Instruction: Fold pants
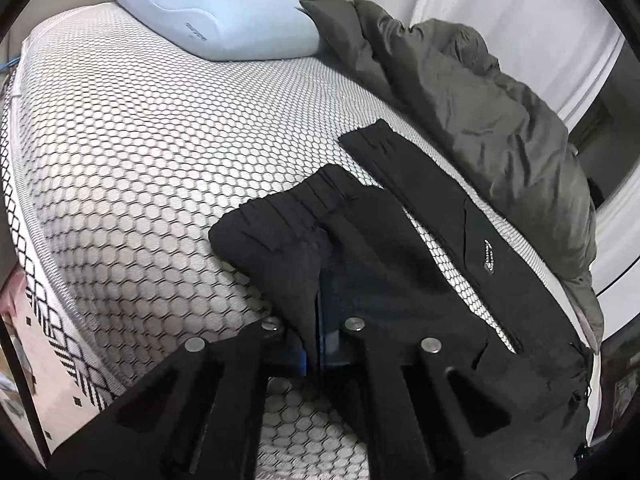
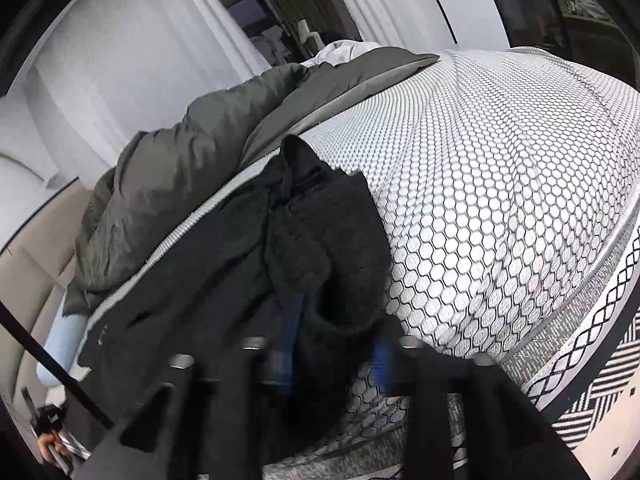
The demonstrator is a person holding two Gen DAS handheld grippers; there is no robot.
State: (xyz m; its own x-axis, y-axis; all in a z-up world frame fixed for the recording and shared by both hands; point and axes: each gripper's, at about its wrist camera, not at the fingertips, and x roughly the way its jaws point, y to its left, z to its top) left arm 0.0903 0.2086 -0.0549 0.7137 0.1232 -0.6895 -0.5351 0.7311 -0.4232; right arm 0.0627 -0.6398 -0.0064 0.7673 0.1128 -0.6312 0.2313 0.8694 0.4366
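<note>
Black pants (image 1: 380, 248) lie on the honeycomb-patterned mattress (image 1: 160, 160), running toward its right side. One ribbed end is bunched up near me and another lies flat beyond it. My left gripper (image 1: 320, 316) is shut on a fold of the bunched end, with the blue pads close together on the cloth. In the right wrist view the pants (image 2: 224, 272) are crumpled in a heap at the mattress edge. My right gripper (image 2: 336, 344) is blurred. Its blue pads (image 2: 292, 340) stand a little apart with a thick wad of black cloth filling the gap.
A pale blue pillow (image 1: 224, 20) lies at the head of the bed. A rumpled grey duvet (image 1: 480, 112) runs along the far side, right beside the pants, against a white wall. The mattress edge (image 2: 580, 340) drops off near the right gripper. A hand (image 2: 50, 446) shows bottom left.
</note>
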